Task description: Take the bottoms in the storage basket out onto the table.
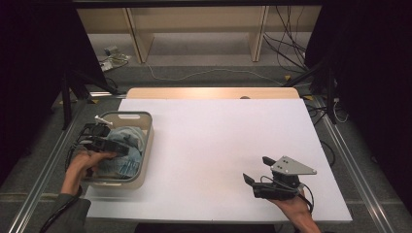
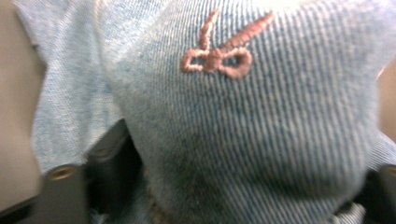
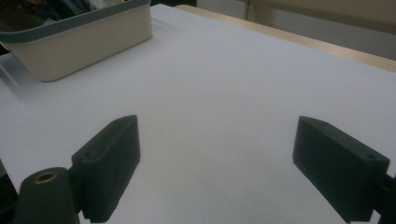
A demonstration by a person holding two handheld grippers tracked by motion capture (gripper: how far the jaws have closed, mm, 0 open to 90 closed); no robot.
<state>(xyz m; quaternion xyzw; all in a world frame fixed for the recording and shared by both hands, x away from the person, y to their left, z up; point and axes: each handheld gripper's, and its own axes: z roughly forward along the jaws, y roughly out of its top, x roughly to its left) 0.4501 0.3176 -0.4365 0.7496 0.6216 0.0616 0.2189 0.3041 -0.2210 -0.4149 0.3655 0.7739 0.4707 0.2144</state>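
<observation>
Left tool (image 1: 127, 148) sits inside the beige bin (image 1: 145, 145), jaws clamped on the blue denim cloth (image 1: 127, 138) lying in the bin. Right tool (image 1: 257, 170), well right of the bin, hovers over the white desk (image 1: 214, 141), jaws apart, holding nothing.

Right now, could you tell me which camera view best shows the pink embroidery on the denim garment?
The left gripper view: the pink embroidered scissors motif sits large on the blue denim garment. The high view shows the denim bunched in the beige basket, too small for stitching. The right gripper view catches the basket, not the motif.
</observation>
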